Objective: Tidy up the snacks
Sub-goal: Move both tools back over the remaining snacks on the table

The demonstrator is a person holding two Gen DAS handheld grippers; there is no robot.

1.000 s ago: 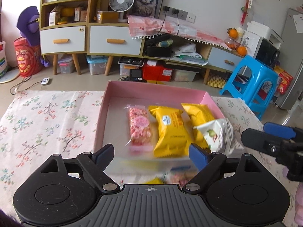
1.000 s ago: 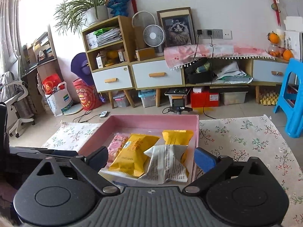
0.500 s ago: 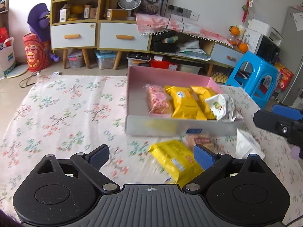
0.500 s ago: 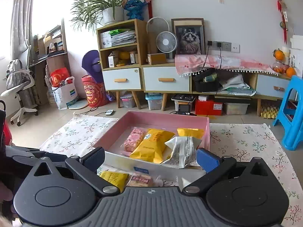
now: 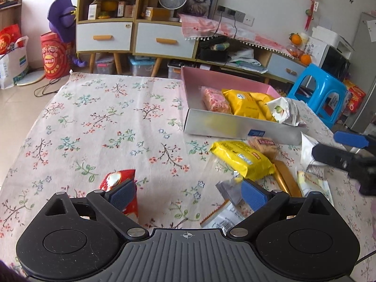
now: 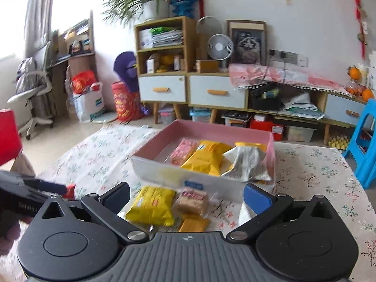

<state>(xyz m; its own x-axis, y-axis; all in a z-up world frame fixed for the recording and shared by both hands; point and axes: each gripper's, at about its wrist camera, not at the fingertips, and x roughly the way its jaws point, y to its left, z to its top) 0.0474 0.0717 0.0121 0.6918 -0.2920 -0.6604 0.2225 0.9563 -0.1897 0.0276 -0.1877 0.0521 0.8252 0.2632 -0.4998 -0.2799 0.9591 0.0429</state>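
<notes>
Loose snack packets lie on the floral-cloth surface (image 5: 98, 122) in front of a pink-lined cardboard box (image 5: 225, 82).
The box holds a pink puffed-rice bar (image 5: 215, 99), yellow foil packets (image 5: 244, 104) and a white crinkled bag (image 5: 285, 111). Left tongs (image 5: 185, 192), jaws just widened, gape empty between a red packet (image 5: 117, 178) and a silver wrapper (image 5: 226, 189). Right tongs (image 6: 186, 196) stand wide, empty, over a yellow packet (image 6: 151, 205).

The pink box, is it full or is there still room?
Still room. The pink box holds four packets on one side; its other side is bare.
</notes>
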